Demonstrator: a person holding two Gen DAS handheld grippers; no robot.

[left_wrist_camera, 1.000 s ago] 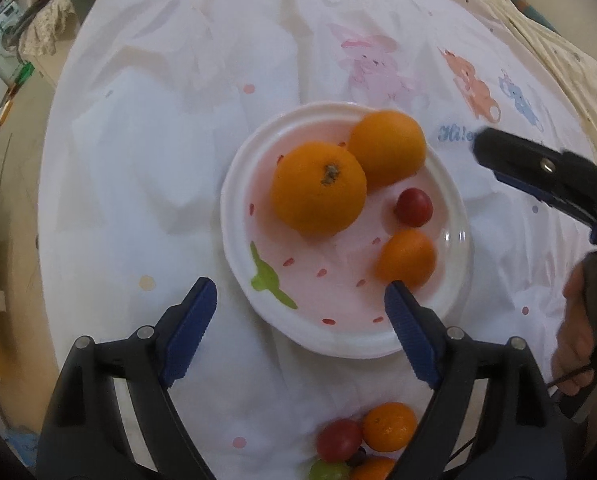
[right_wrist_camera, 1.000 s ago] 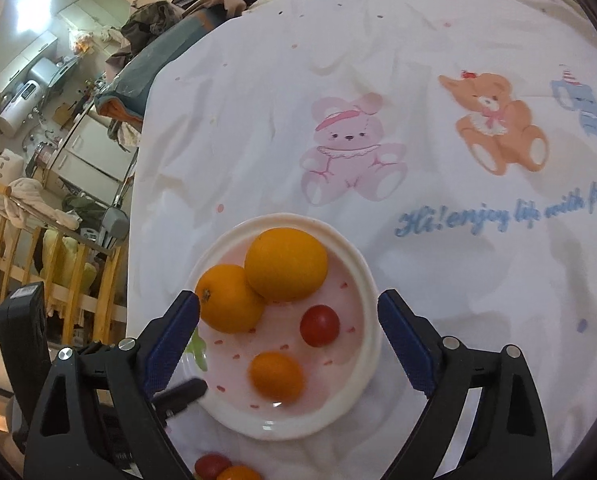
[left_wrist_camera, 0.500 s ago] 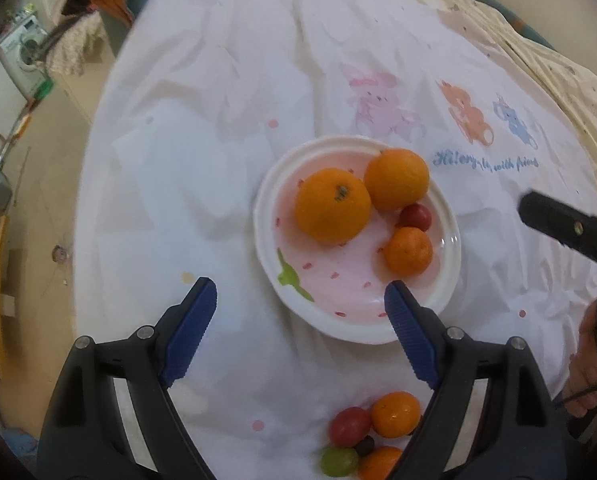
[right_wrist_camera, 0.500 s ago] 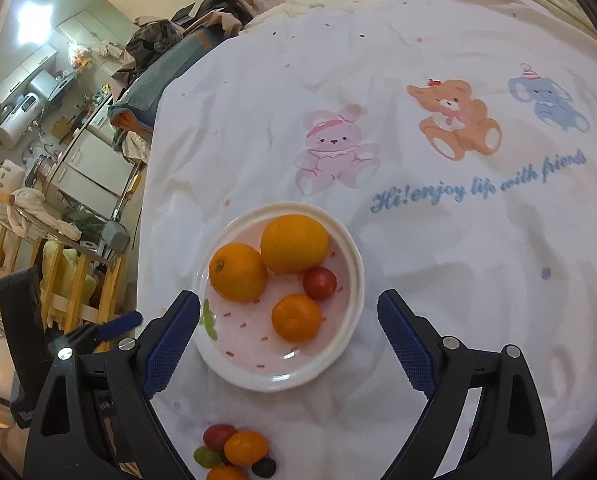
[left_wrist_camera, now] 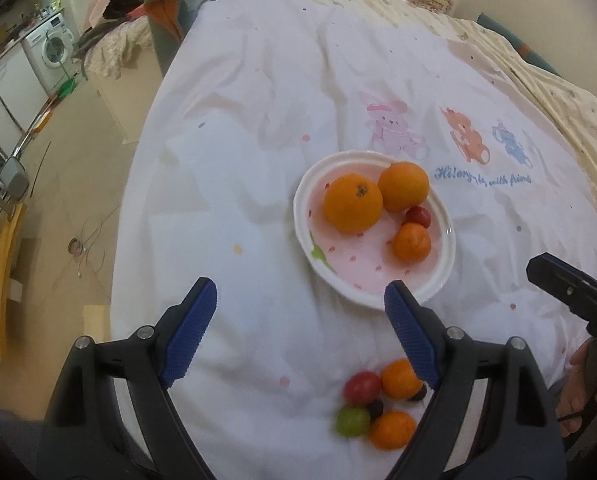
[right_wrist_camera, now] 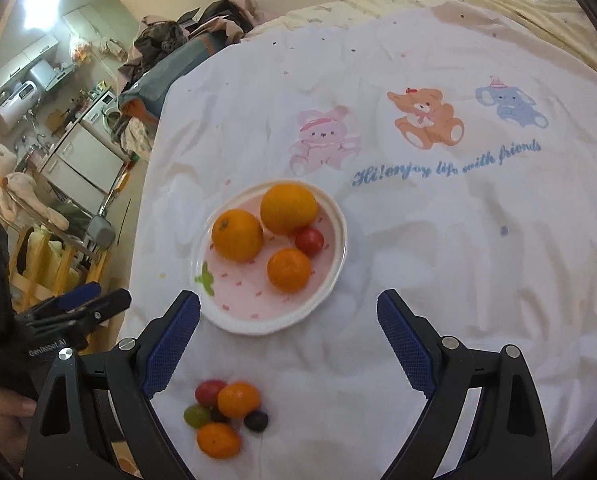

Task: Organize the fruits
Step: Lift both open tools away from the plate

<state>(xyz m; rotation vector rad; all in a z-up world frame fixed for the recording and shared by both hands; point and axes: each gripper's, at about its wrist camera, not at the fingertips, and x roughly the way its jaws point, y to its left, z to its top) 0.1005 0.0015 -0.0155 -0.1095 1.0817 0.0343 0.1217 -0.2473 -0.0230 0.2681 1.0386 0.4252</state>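
On the white plate (right_wrist_camera: 336, 216) lie four fruits: from left to right two big oranges (right_wrist_camera: 237, 235), a small mandarin (right_wrist_camera: 289, 270) and one red cherry tomato (right_wrist_camera: 309, 241). Six more sit loose on the white cloth (right_wrist_camera: 458, 240) nearer the camera: a green grape (right_wrist_camera: 196, 416), a red tomato (right_wrist_camera: 209, 392), two small orange fruits (right_wrist_camera: 238, 399) and two dark grapes (right_wrist_camera: 256, 421). Both the left gripper (left_wrist_camera: 300, 312) and the right gripper (right_wrist_camera: 288, 320) hang above the cloth, pointing forward, jaws spread wide and holding nothing; the plate lies just beyond their tips, the loose cluster under them.
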